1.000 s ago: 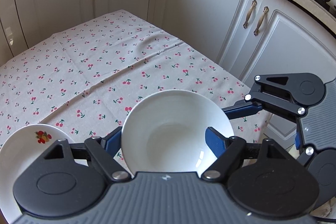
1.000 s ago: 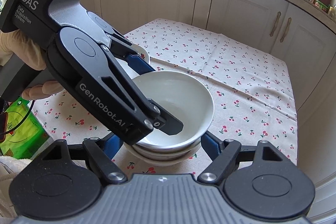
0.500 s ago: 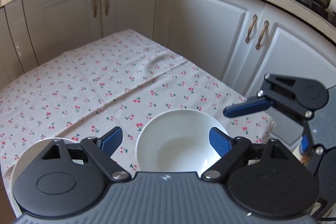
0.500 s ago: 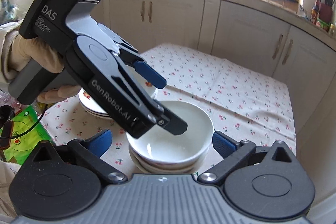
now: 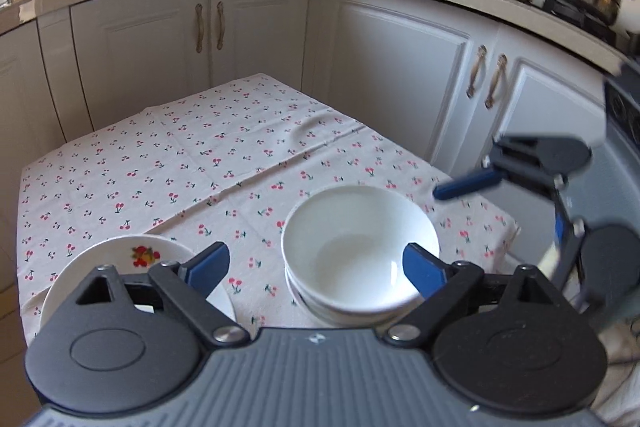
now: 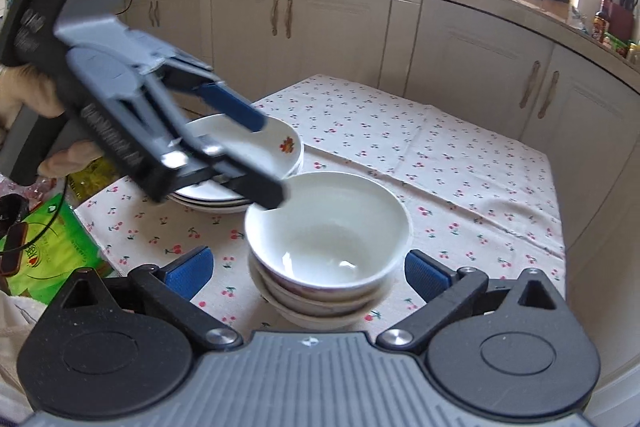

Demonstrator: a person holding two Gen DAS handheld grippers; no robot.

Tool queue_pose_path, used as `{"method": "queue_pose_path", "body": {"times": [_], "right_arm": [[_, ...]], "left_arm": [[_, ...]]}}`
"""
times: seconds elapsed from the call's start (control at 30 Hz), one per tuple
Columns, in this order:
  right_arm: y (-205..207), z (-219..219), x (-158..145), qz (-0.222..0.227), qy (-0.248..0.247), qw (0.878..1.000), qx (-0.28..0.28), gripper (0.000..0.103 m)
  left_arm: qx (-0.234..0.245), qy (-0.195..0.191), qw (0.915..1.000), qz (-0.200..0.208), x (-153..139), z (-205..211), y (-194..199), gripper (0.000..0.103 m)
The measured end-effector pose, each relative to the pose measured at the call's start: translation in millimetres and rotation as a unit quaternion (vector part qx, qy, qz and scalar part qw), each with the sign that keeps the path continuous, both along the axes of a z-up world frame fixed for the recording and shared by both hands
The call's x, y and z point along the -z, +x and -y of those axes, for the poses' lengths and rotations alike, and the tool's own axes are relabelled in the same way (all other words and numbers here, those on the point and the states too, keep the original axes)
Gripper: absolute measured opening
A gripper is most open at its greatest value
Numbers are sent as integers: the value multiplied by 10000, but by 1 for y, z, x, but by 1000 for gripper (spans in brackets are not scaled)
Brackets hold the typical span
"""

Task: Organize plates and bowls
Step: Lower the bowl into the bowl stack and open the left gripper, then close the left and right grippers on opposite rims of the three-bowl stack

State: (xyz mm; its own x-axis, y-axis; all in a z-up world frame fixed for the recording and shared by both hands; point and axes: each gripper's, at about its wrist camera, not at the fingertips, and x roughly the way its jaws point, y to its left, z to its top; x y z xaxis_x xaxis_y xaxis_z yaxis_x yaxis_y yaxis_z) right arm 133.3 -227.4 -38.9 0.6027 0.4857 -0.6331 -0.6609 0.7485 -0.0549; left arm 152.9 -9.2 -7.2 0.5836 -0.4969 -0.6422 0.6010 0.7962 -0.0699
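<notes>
The cherry-print cloth-covered worktop (image 6: 460,163) carries a stack of white fruit-motif plates (image 6: 240,163) and, just beside it, a stack of round white ceramic bowls (image 6: 326,243), mouths up. The left tool (image 6: 260,163) is opening over the bowls' rim, empty. The right tool (image 6: 308,273) stands spread wide around the bowls, apart from them.

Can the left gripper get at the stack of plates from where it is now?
Probably yes. The left gripper, its jaws opening and empty, is just above the plate stack, and nothing covers it. The bowl stack sits close beside it, so approach from the open side.
</notes>
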Motion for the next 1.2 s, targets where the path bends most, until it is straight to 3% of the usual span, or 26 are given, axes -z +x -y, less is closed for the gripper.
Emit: {"method": "queue_pose_path", "body": {"times": [0.13, 0.37, 0.63, 0.87, 1.03, 1.2], "right_arm": [[0, 14, 6, -61, -104, 9998, 146, 103], [13, 30, 34, -457, -487, 9968, 433, 103], [29, 22, 66, -702, -817, 9935, 366, 103], [42, 16, 82, -899, -851, 9920, 258, 103], [50, 20, 85, -1094, -673, 9914, 238, 103], [47, 22, 86, -969, -625, 9932, 137, 103]], "left_arm": [[159, 132, 9998, 67, 13, -3, -17, 97], [314, 184, 9983, -461, 53, 6, -26, 97], [451, 452, 9959, -633, 85, 25, -16, 98], [693, 890, 9929, -371, 94, 42, -14, 100], [817, 904, 9919, -348, 95, 43, -10, 103], [835, 986, 9905, -480, 93, 45, -6, 103]]}}
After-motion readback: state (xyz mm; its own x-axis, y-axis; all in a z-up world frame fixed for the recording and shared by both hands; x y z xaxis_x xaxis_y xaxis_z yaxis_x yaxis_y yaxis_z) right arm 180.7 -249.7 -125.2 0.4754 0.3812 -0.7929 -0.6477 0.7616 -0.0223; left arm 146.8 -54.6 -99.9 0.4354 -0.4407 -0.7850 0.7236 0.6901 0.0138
